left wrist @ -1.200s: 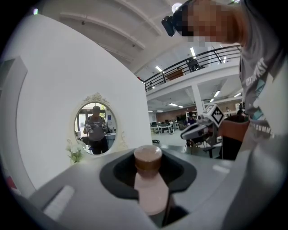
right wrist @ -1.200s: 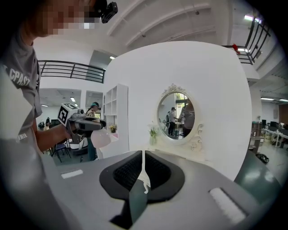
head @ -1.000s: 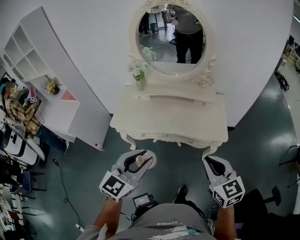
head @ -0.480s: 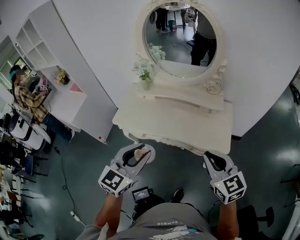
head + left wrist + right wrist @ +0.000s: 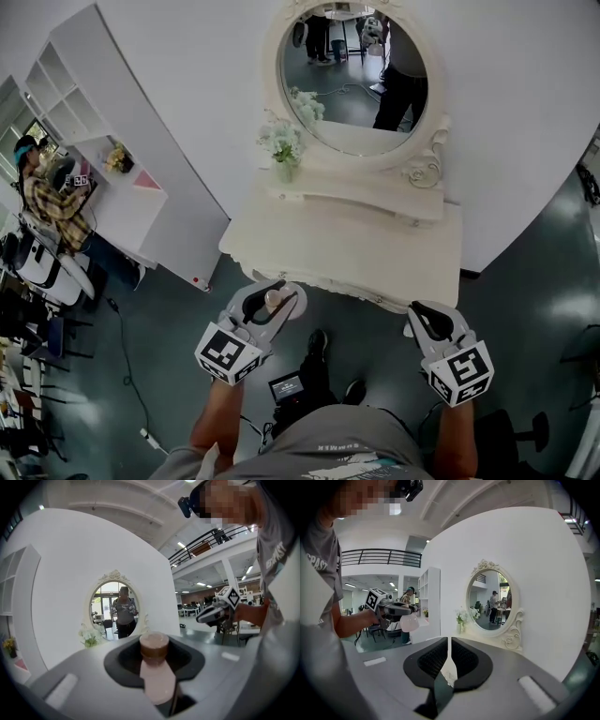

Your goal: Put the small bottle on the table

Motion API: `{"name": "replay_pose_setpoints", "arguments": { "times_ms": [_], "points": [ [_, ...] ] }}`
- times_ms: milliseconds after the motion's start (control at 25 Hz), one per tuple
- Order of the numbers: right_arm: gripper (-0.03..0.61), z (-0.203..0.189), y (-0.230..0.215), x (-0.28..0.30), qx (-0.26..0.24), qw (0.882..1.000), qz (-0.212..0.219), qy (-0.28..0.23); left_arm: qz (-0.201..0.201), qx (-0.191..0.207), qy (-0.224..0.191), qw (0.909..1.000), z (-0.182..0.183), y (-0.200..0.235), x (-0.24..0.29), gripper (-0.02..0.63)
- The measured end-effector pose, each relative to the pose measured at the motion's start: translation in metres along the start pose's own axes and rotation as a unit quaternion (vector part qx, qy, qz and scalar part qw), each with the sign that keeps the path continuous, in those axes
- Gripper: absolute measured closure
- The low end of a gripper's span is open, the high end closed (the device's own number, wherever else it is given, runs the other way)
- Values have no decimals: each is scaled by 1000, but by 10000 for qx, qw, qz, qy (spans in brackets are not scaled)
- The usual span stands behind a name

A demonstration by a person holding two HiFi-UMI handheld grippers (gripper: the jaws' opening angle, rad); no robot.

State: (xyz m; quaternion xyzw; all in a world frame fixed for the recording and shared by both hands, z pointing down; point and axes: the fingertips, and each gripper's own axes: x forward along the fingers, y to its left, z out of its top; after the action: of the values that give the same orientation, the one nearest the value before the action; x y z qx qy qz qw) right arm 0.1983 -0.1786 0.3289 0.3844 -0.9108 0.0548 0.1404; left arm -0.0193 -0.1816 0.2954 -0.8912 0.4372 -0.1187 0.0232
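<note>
The left gripper (image 5: pixel 269 304) pinched the one small bottle (image 5: pixel 155 670) between partly spread jaws, holding it in the air just before the single worktop (image 5: pixel 361 246). The right gripper (image 5: pixel 449 654) was pressed together, empty. One mirror (image 5: pixel 354 70) stood behind.

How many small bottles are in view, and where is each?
1. The small bottle is clamped between the jaws of the left gripper, in the air near the front edge of the table. None shows on the tabletop; others could be hidden elsewhere.
</note>
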Motion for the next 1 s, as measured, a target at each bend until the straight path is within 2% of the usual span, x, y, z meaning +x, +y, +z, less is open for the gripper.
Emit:
{"name": "replay_pose_setpoints", "arguments": {
  "times_ms": [360,640,1000],
  "points": [
    [552,-1,-28,34,156,9989,-383,205,-255,-56,-30,9997,-15,52,54,503],
    [552,4,-40,90,275,9979,-342,473,-382,-166,105,9991,-35,104,96,503],
    [552,-12,-54,164,337,9956,-147,865,-335,-393,377,9980,-92,166,142,503]
  ]
}}
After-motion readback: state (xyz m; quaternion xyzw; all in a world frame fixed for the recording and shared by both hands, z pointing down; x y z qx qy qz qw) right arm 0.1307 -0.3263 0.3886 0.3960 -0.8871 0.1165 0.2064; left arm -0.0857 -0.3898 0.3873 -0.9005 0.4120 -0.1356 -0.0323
